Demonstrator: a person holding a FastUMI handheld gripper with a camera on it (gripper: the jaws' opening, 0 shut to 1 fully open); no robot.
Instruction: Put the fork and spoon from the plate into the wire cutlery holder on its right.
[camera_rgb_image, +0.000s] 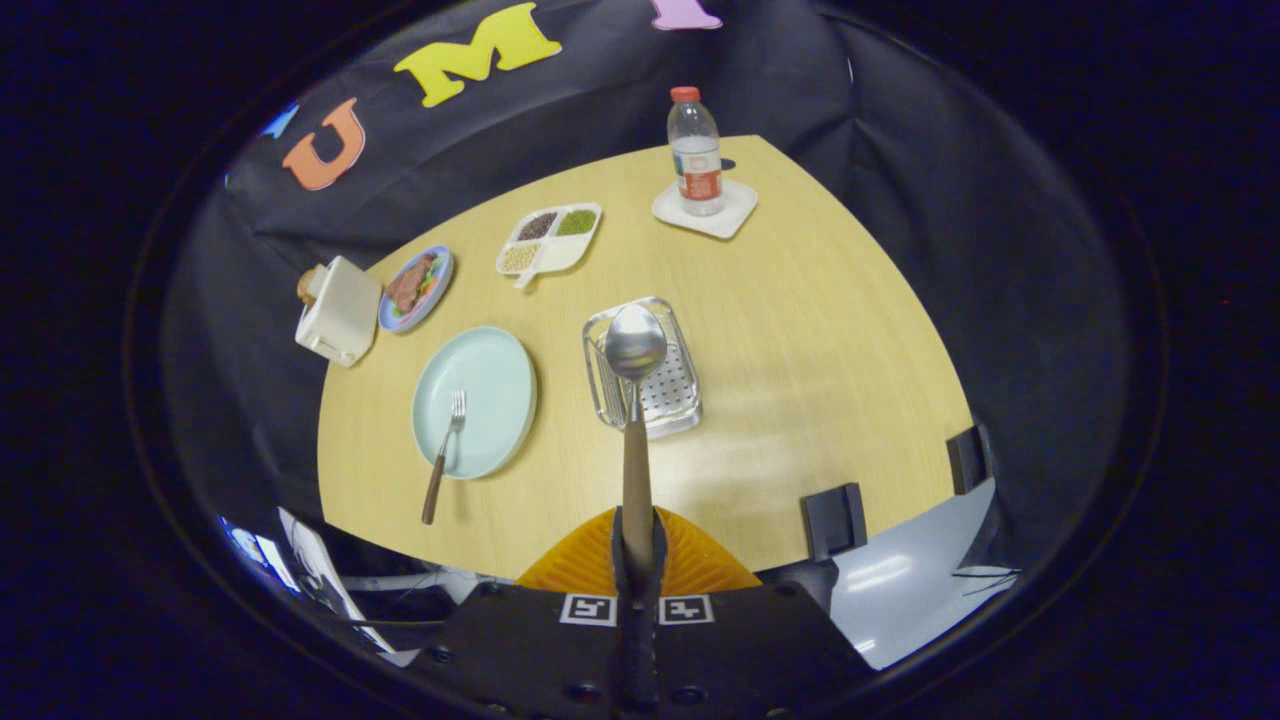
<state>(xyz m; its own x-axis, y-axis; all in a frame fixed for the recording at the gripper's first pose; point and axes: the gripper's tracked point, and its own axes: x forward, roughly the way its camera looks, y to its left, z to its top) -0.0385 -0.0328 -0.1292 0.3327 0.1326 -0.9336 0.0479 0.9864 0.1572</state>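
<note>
My gripper (637, 545) is shut on the brown wooden handle of a spoon (636, 345). The spoon sticks straight out ahead of the fingers, and its shiny metal bowl hangs over the wire cutlery holder (680, 400). The holder is a small silver basket standing on the yellow table. To the left of the holder lies a pale green round plate (490, 385). A fork (445, 450) with a brown handle rests on that plate, tines on the plate and handle reaching over its near rim onto the table.
Beyond the plate stand a cream box-shaped object (338, 310), a blue plate of food (418, 287) and a white divided dish (550, 238). A water bottle (696, 150) stands on a white coaster (705, 210) at the far edge. Two dark clamps (833, 520) grip the table's near right edge.
</note>
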